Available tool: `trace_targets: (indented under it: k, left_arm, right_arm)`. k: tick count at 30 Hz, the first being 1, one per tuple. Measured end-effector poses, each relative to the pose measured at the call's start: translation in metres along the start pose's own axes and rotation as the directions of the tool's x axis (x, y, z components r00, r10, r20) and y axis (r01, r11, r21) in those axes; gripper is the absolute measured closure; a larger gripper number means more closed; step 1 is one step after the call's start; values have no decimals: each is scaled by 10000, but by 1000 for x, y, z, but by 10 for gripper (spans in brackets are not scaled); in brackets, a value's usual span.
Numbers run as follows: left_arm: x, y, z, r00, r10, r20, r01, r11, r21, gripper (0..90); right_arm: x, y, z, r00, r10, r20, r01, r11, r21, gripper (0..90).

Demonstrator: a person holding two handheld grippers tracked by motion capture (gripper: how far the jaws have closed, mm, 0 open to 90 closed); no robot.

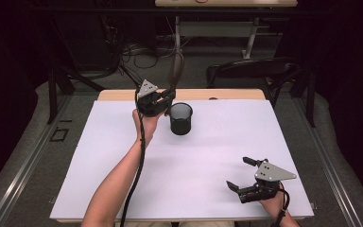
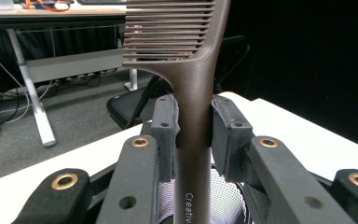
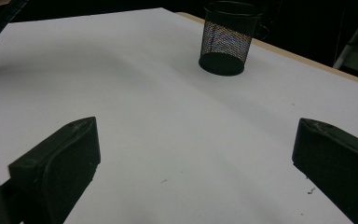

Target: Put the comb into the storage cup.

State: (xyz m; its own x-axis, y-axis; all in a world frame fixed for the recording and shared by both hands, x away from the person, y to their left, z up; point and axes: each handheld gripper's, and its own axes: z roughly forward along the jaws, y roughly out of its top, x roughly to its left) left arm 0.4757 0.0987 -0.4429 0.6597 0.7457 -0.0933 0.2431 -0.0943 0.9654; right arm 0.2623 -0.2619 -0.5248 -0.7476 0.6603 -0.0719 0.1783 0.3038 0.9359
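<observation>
The jaws of the left gripper (image 2: pixel 193 128) are pressed on the handle of a brown comb (image 2: pixel 193 93), one pad on each side of it, just under the place where the teeth begin. The comb stands upright between them: its long axis runs up and down, the teeth end is on top, and the free end of the handle goes down toward the black mesh cup (image 2: pixel 223 196), whose mesh is seen directly below the jaws. From above, the left gripper (image 1: pixel 158 101) is at the far side of the white table (image 1: pixel 217 156), touching or almost touching the left rim of the cup (image 1: pixel 181 118). The coming move depends on this, I think: the handle must stay vertical and be over the opening, then go straight down. The right gripper (image 1: pixel 246 175) lies near the front right corner, well apart from the cup, with its jaws spread wide and holding nothing.
</observation>
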Motion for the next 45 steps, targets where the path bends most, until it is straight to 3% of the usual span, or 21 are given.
trace_targets:
  k: [21, 45]
  left_arm:
    - [-3, 6, 13, 9999, 173, 7, -172, 9997, -194, 726]
    - [-8, 0, 26, 9993, 307, 189, -297, 9983, -501, 726]
  right_arm:
    - [-1, 0, -1, 10000, 24, -1, -24, 10000, -30, 6]
    - [-1, 0, -1, 10000, 25, -2, -25, 10000, -24, 6]
